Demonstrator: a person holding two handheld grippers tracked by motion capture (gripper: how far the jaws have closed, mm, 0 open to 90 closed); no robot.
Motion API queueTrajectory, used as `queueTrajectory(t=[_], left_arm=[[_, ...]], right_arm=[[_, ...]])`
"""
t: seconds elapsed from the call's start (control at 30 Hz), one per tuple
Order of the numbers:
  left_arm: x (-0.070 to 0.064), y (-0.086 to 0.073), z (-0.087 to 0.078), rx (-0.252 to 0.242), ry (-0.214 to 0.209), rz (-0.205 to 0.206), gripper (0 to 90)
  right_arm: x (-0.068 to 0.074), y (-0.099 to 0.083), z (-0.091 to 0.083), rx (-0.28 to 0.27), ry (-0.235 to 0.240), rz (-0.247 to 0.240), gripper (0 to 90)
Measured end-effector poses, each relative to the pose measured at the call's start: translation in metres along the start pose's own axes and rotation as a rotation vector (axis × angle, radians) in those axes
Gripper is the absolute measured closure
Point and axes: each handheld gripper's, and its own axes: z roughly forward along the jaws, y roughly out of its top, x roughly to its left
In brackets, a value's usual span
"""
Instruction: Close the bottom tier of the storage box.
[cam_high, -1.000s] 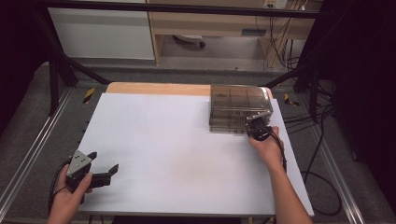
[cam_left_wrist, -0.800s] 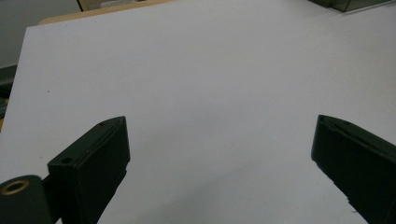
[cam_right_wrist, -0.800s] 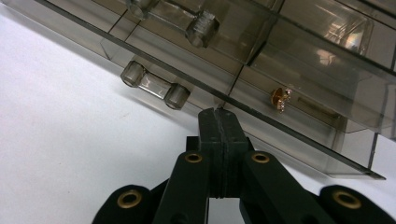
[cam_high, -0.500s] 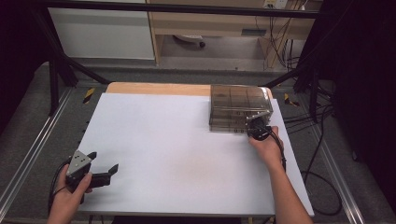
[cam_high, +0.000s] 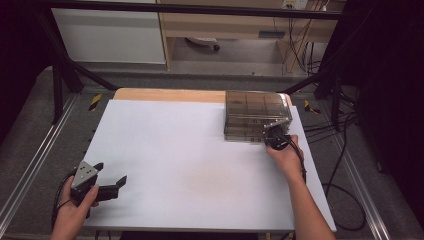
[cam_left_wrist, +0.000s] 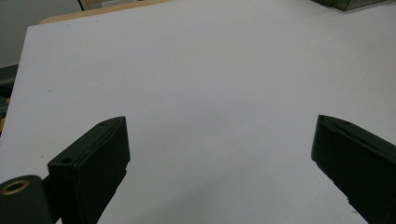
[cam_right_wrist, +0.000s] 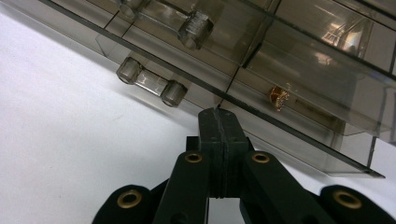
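Observation:
A smoky clear drawer cabinet (cam_high: 255, 112) stands at the back right of the white table (cam_high: 190, 150). My right gripper (cam_high: 272, 134) is at its front right corner, held by a hand. In the right gripper view this gripper (cam_right_wrist: 219, 114) is shut, jaws pressed flat together with nothing seen between them. Its tip meets the cabinet (cam_right_wrist: 289, 46) at the divider between two lower drawers, right of a clear bar handle (cam_right_wrist: 148, 83). A small brass part (cam_right_wrist: 279, 99) lies inside a drawer. My left gripper (cam_high: 112, 172) rests open at the front left, and its jaws (cam_left_wrist: 219, 126) stand wide apart over bare table.
A wooden strip (cam_high: 170, 95) runs along the table's far edge. Metal frame rails (cam_high: 30, 165) flank the table, and cables (cam_high: 345, 150) trail on the floor to the right. White cupboards (cam_high: 110, 35) stand beyond the table.

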Motion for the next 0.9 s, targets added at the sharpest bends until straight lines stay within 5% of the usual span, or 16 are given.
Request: queueTrajectory(t=[0.9], left_arm=[[-0.001, 0.001, 0.002, 0.001, -0.003, 0.009, 4.4]], right_arm=[[-0.002, 0.014, -0.006, 0.008, -0.016, -0.05, 90.0]])
